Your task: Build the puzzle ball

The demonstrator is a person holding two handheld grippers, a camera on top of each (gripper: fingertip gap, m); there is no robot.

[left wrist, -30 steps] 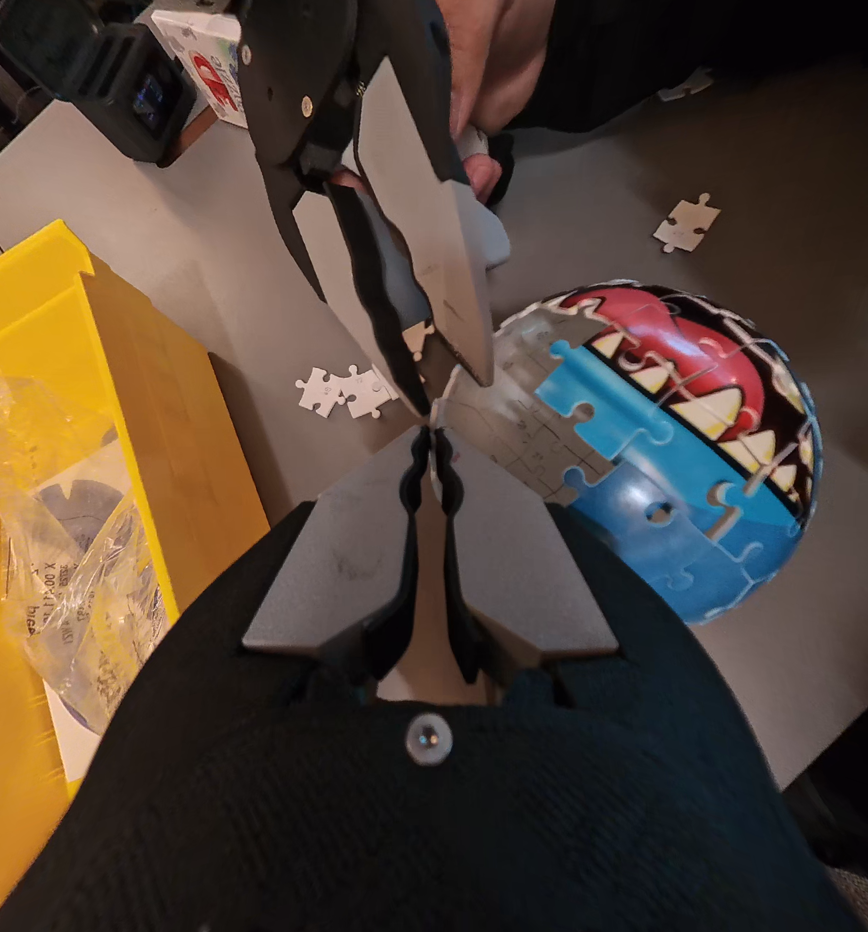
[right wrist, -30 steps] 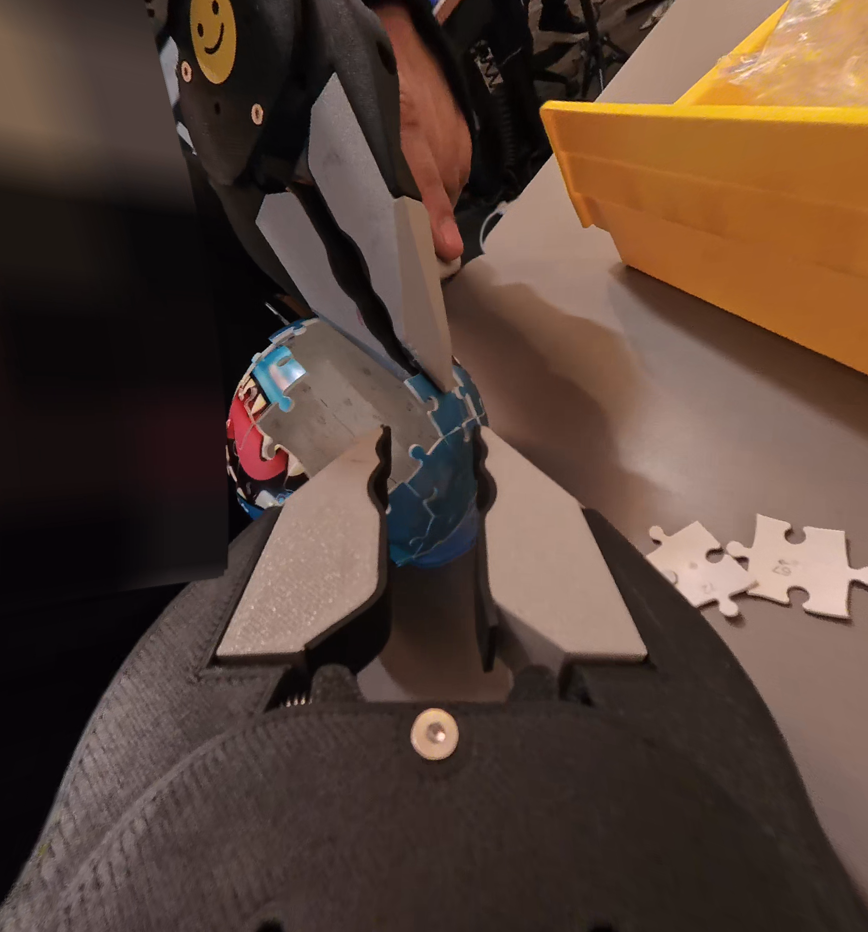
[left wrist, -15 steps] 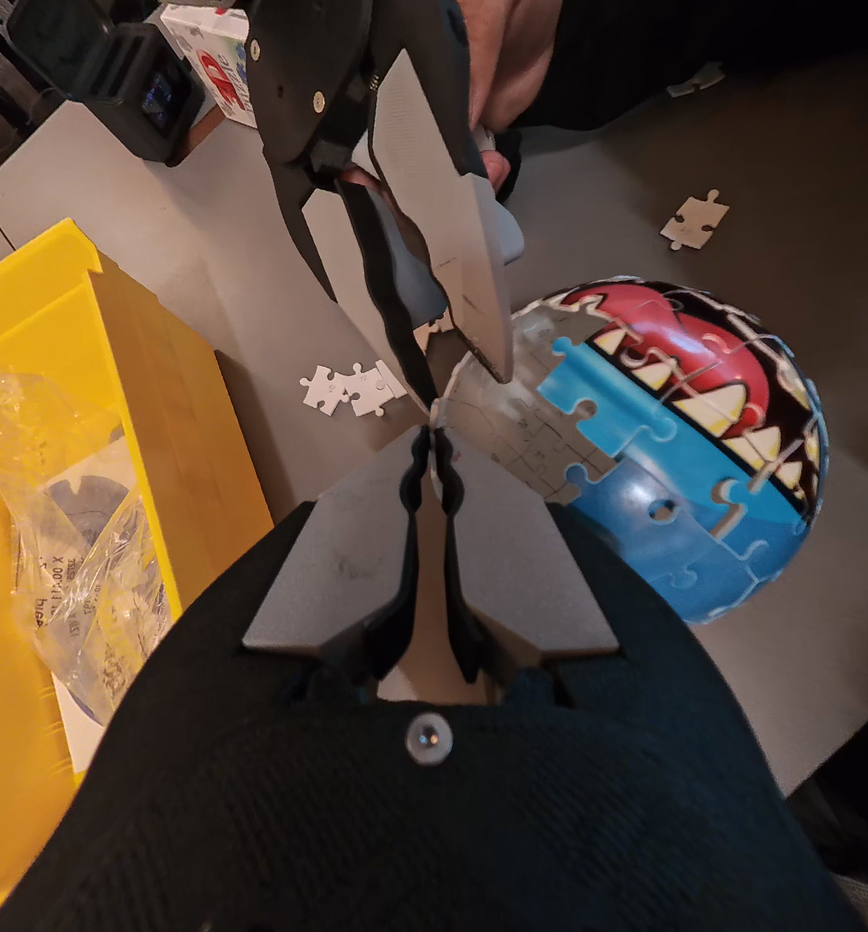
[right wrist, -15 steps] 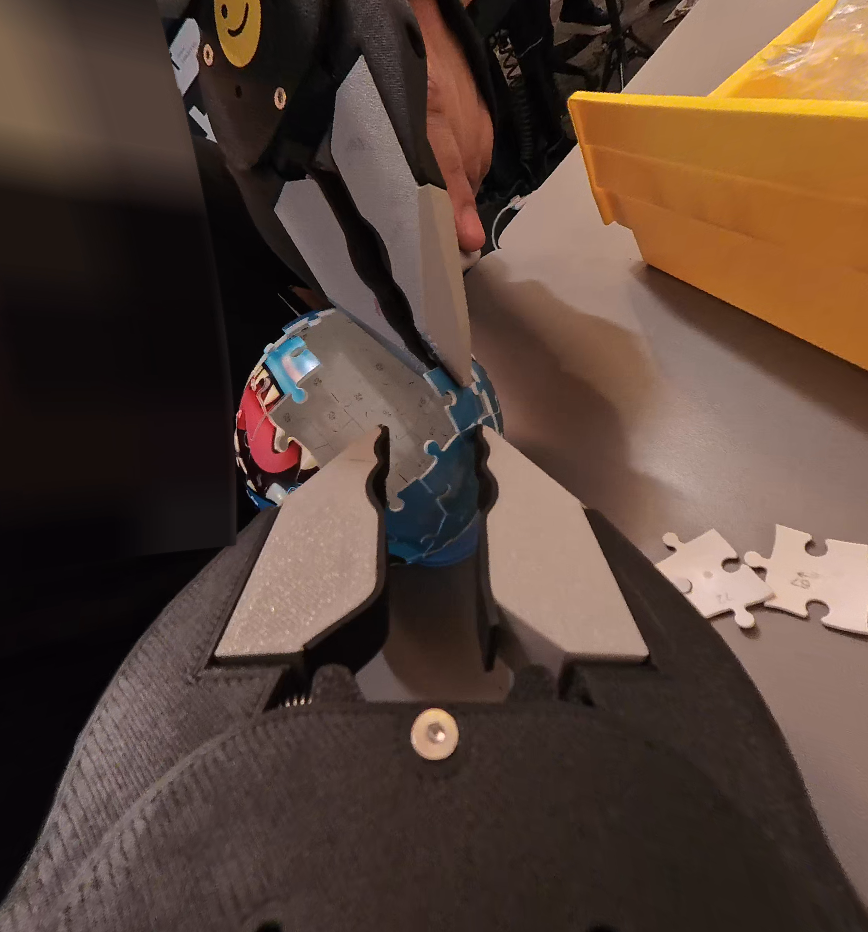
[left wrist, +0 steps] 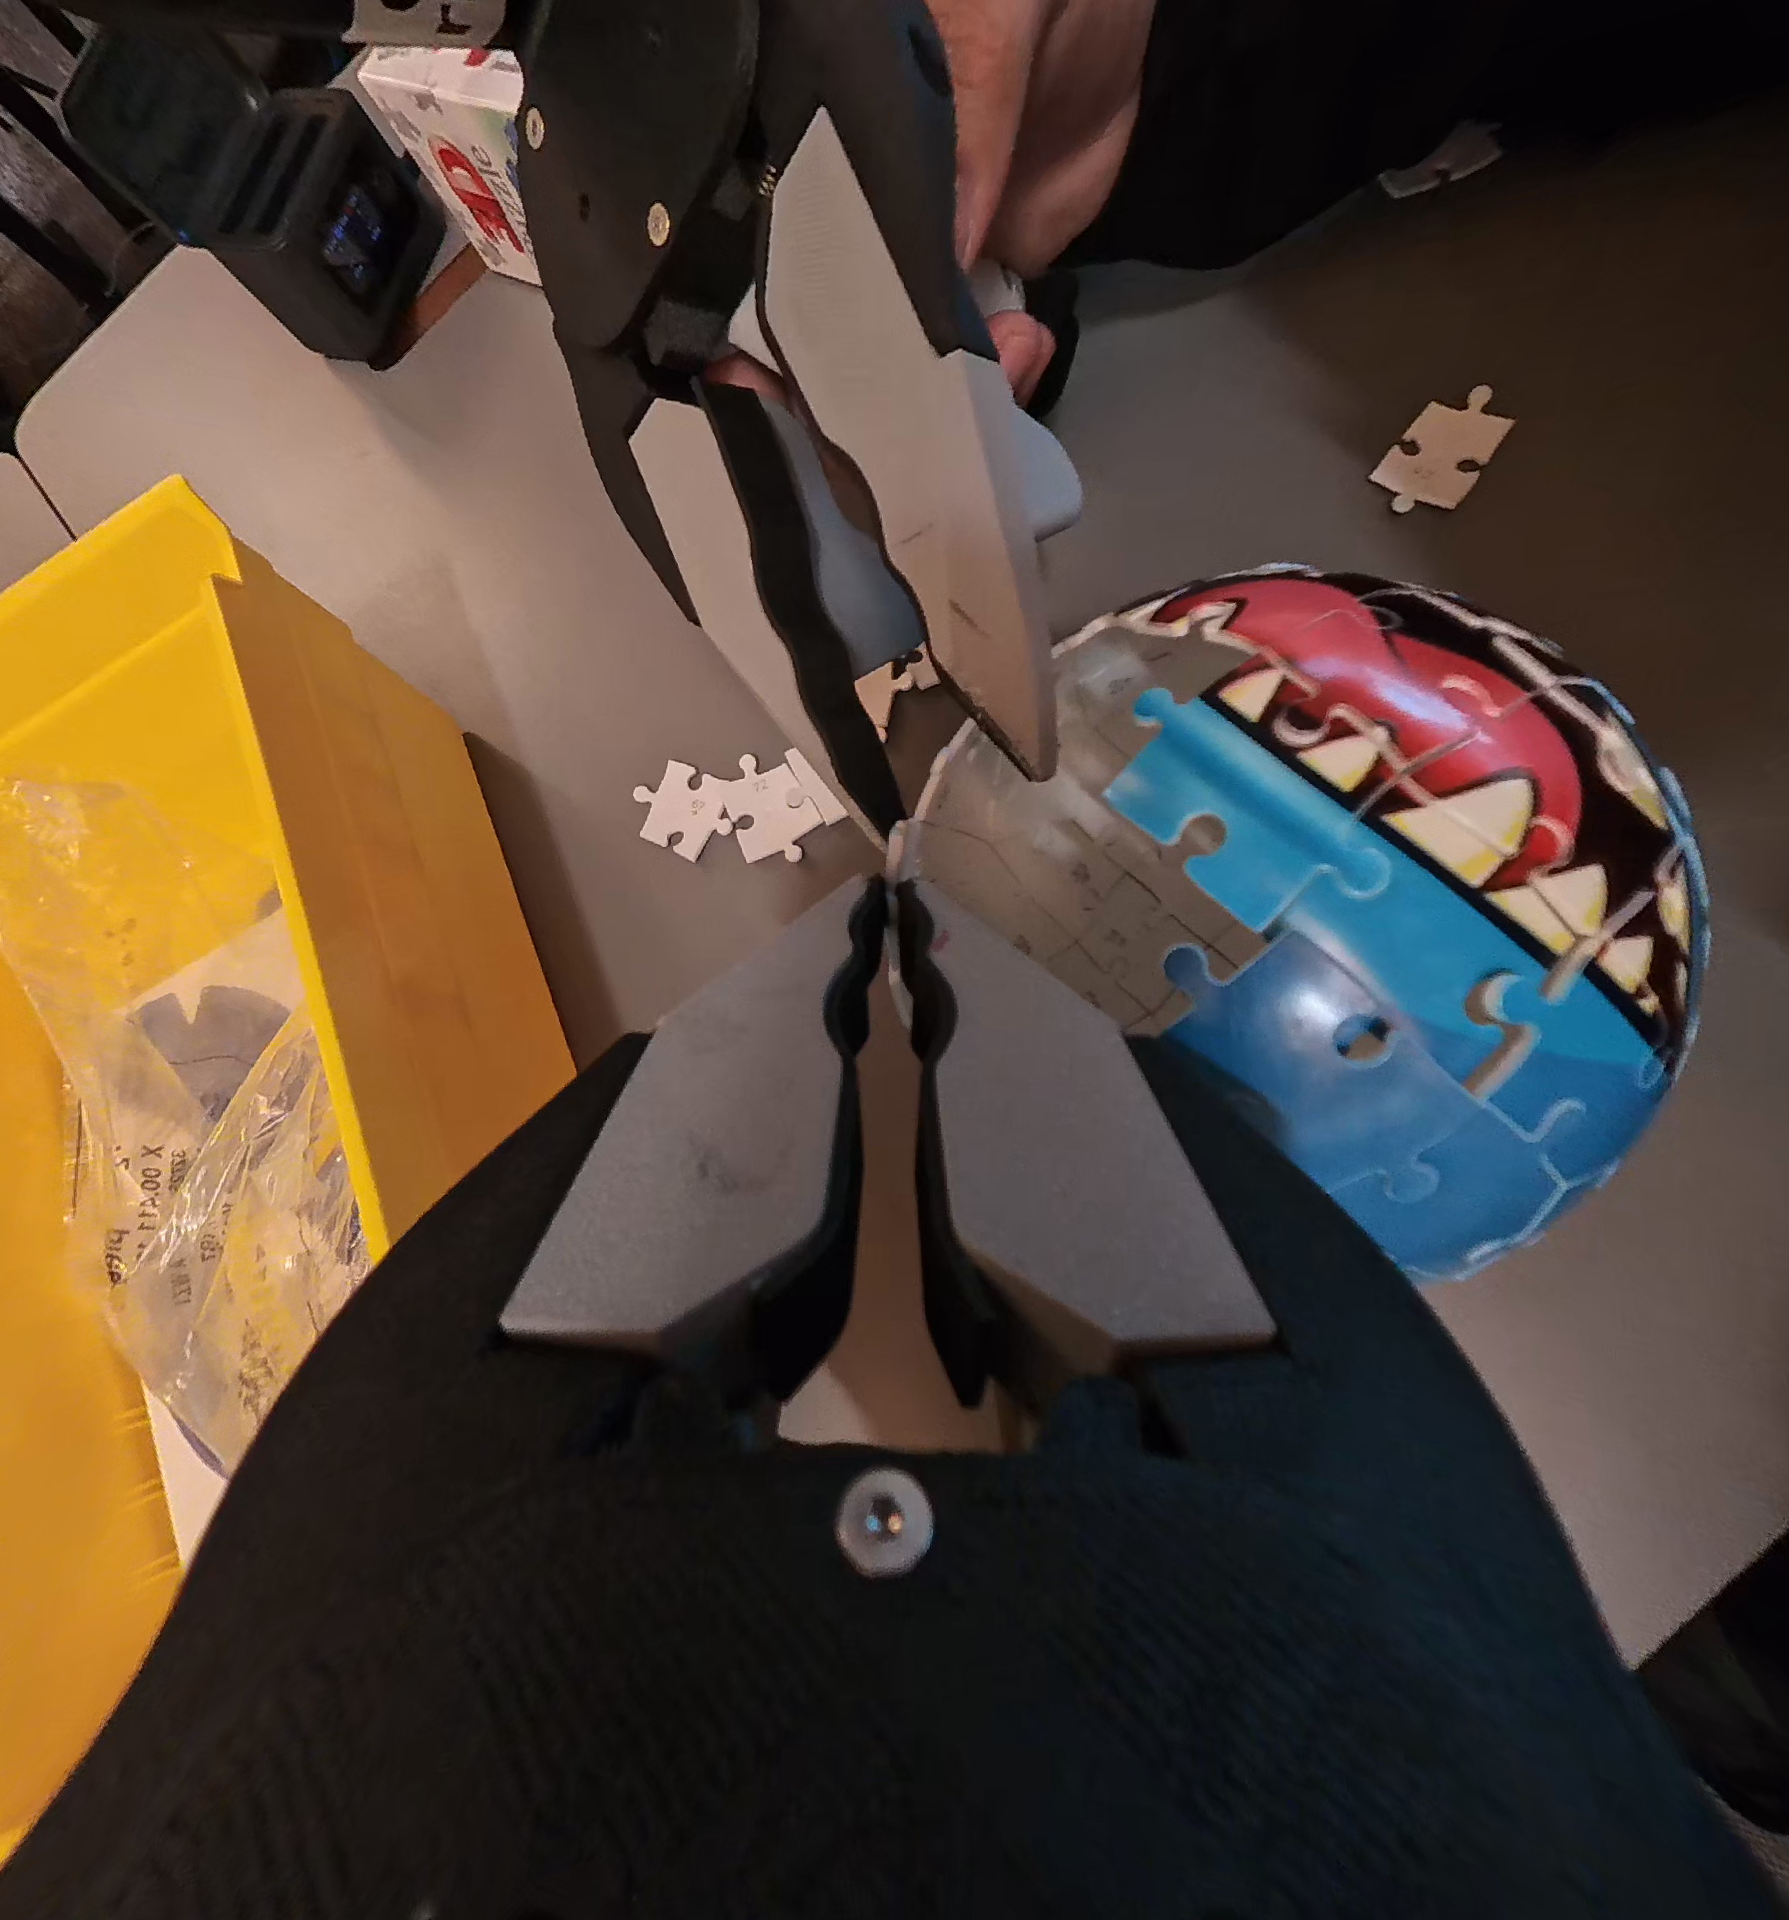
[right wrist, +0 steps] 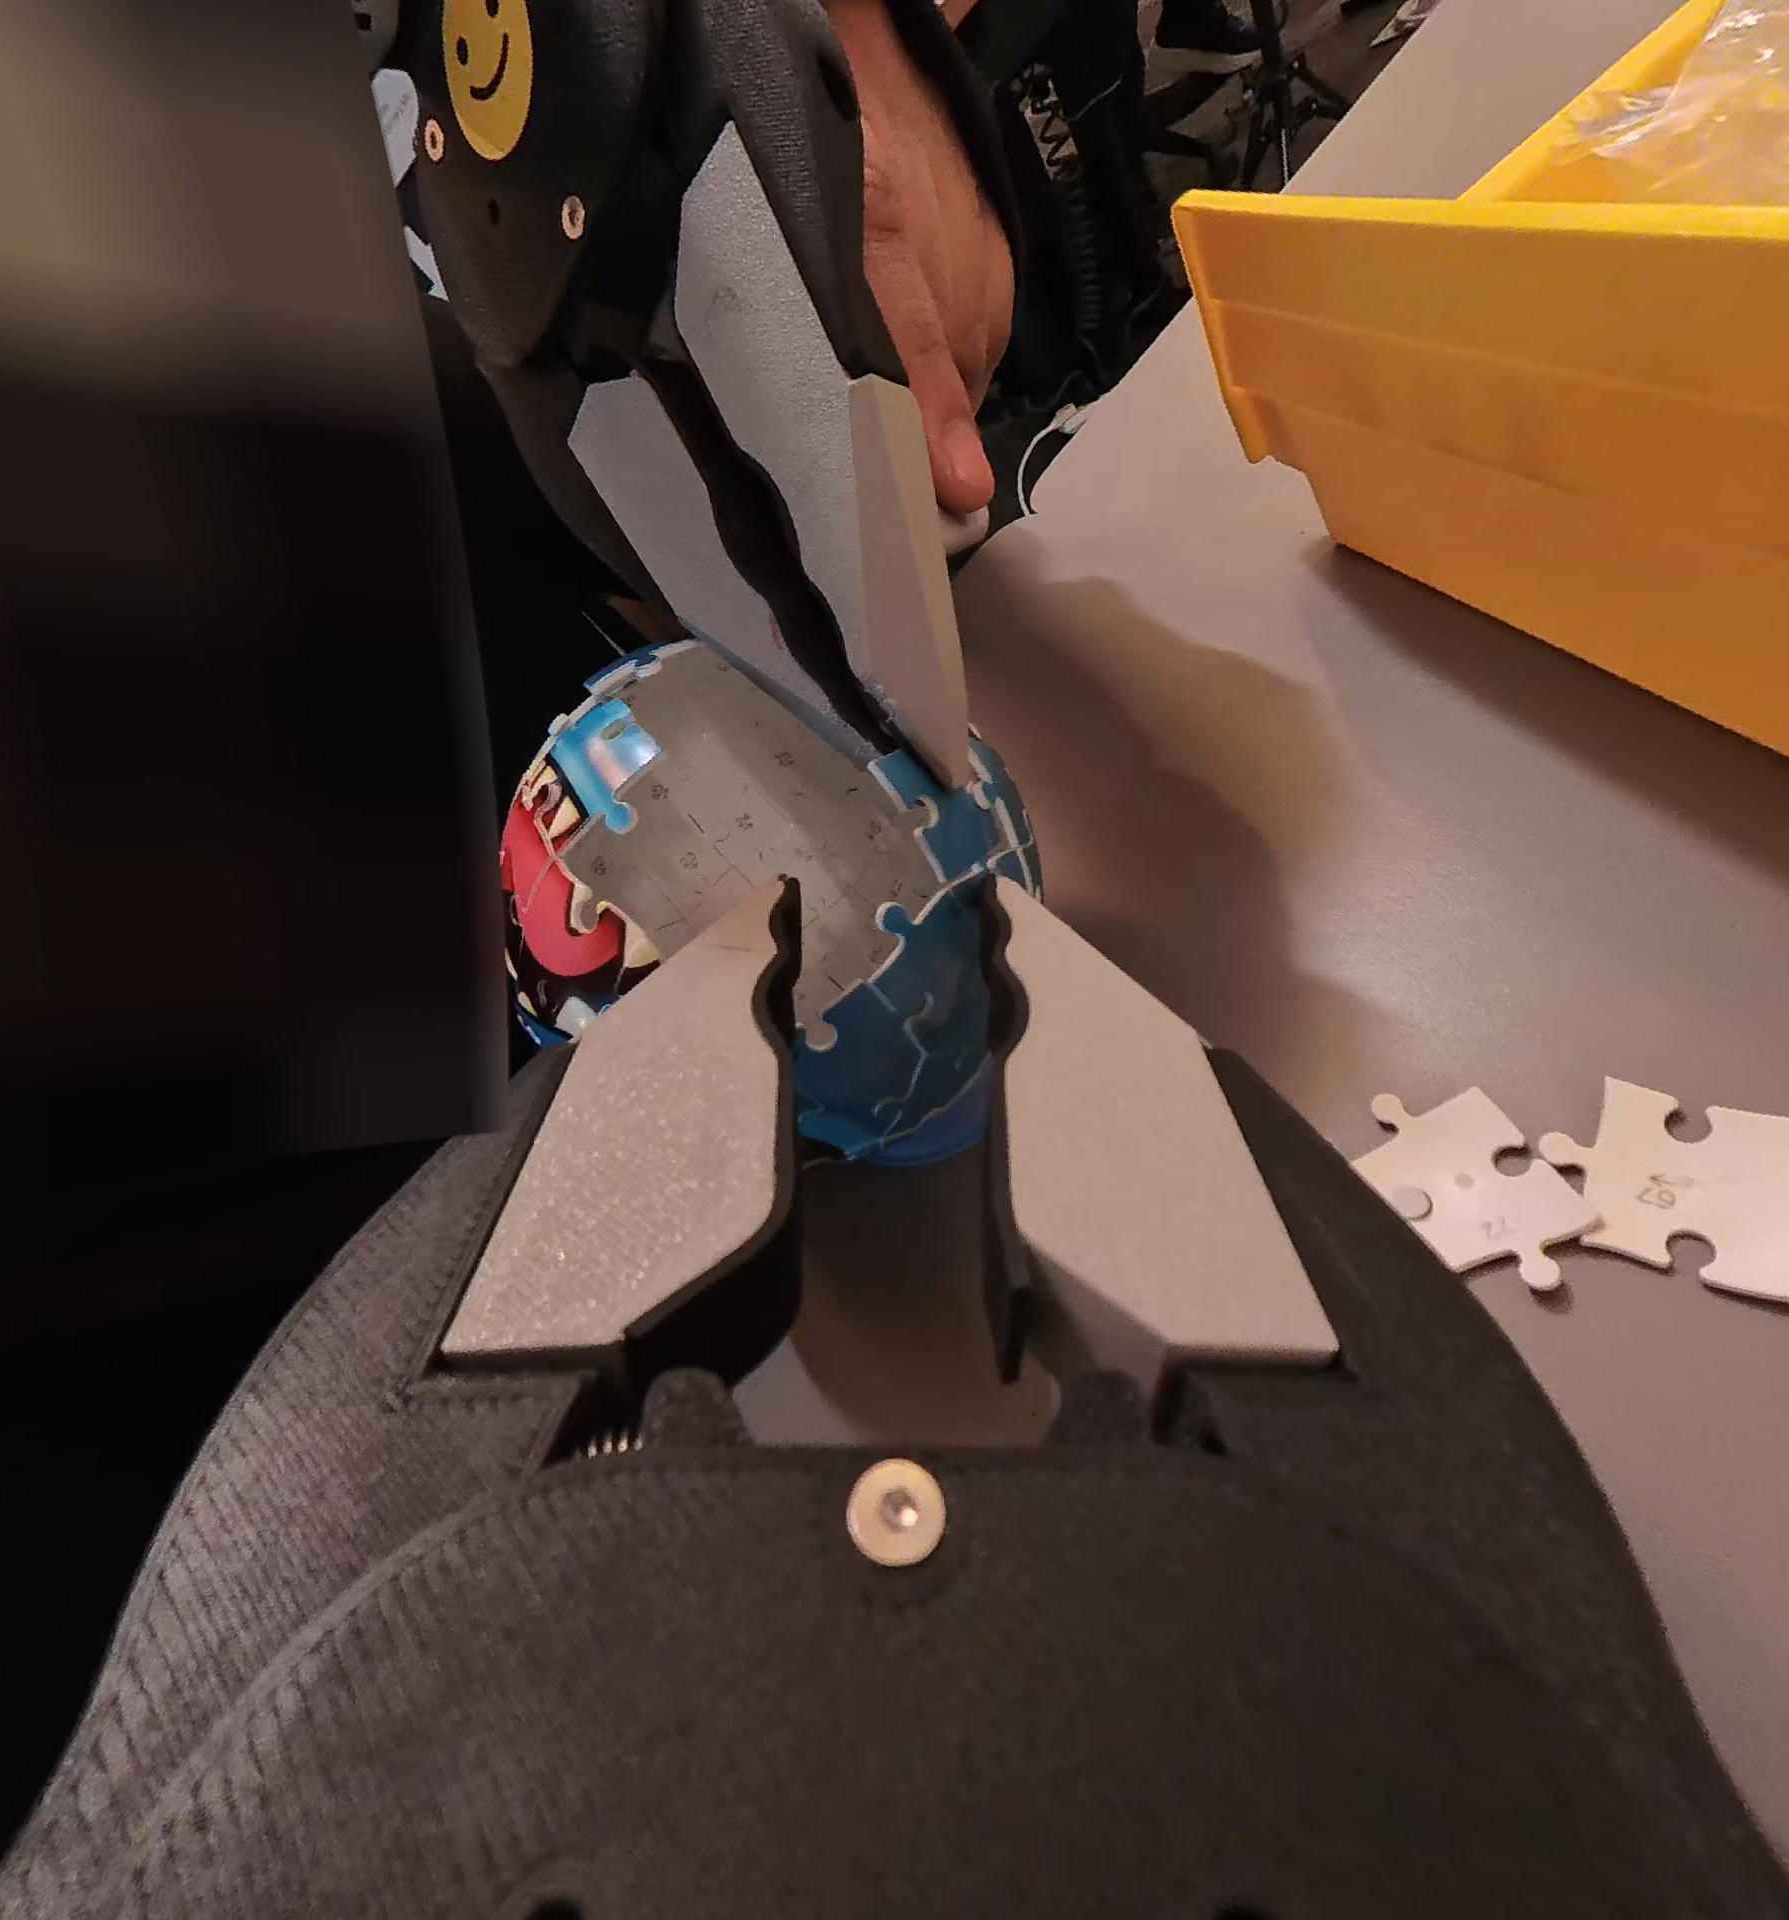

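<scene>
1. My left gripper (left wrist: 895, 883) is clenched on the thin rim of the puzzle ball (left wrist: 1389, 935), right at the edge of the unfinished opening. The shell's edge runs straight in between the two pads, so the wall lies edge-on along the gripper's length.

2. The ball rests on the grey table (left wrist: 1285, 468) to the right of my left gripper, with the opening turned left and toward the far side. Inside I can see the grey backs of the fitted pieces.

3. My right gripper (right wrist: 890, 914) has its jaws released and holds nothing. In the left wrist view it comes in from the far side (left wrist: 957, 774); one fingertip sits over the opening, the other outside the rim, near my left gripper's pinch.

4. From the right wrist view the ball (right wrist: 765, 883) sits dead ahead between the spread fingers, and the left gripper (right wrist: 921, 764) comes down onto the rim at its far right.

5. The relation that matters, as I judge it: the rim runs between the right jaws, so closing them would pinch the wall.

6. The two loose pieces (left wrist: 734, 810) lie face down on the table, just left of the rim; a third piece (left wrist: 1441, 457) lies far right. The right gripper is the free one to fetch them.

7. The yellow bin (left wrist: 194, 831) stands on the left.
</scene>
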